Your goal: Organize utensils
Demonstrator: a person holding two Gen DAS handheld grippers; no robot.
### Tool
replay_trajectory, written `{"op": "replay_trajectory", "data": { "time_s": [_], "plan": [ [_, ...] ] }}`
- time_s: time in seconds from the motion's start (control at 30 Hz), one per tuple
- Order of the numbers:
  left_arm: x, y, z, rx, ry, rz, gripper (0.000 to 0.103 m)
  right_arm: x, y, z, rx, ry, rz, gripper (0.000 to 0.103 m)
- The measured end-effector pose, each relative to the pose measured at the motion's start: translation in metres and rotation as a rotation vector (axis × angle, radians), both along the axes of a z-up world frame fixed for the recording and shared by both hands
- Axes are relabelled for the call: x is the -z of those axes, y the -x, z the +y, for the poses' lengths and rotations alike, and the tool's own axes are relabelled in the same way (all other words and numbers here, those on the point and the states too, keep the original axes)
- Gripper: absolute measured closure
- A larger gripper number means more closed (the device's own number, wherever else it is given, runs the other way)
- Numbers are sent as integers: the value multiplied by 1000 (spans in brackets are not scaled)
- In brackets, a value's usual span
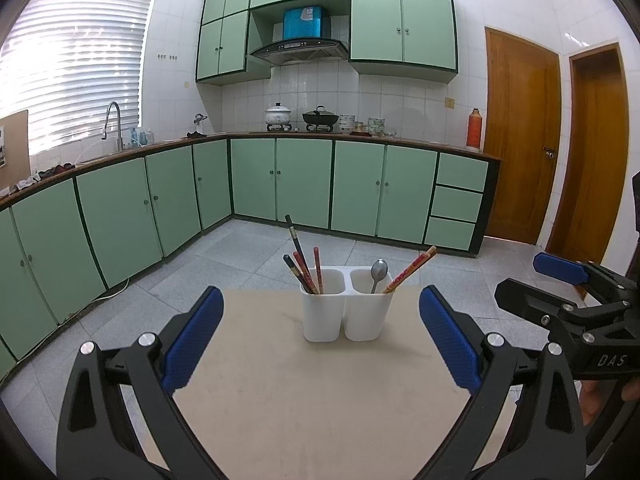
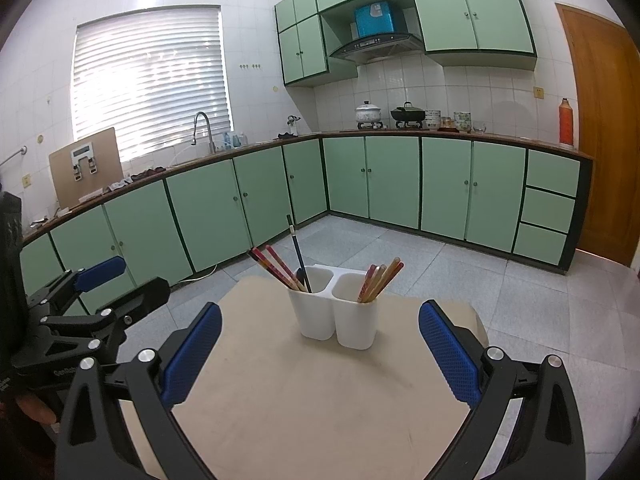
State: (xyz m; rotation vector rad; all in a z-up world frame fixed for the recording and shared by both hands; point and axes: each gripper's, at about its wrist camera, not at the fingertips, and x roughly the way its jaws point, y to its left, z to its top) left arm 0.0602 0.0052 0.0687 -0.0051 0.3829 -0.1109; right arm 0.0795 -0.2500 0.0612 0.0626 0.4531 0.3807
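A white two-compartment utensil holder stands on the beige table. Its left compartment holds red and black chopsticks. In the right compartment stand a metal spoon and reddish chopsticks; the spoon is hidden in the right wrist view. My left gripper is open, short of the holder, with nothing between its blue pads. My right gripper is open too, also short of the holder and empty. Each gripper shows at the edge of the other's view.
The table's far edge lies just behind the holder; grey tiled floor beyond. Green cabinets with a countertop run along the walls. A wooden door stands at the right. A person's fingers hold the right tool.
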Motion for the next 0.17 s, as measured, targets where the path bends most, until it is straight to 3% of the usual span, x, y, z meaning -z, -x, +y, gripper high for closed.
{"op": "replay_trajectory", "data": {
  "time_s": [0.17],
  "plan": [
    [1,0,2,-1,1,1,8,1,-1,-1,0,-1,1,6]
  ]
}}
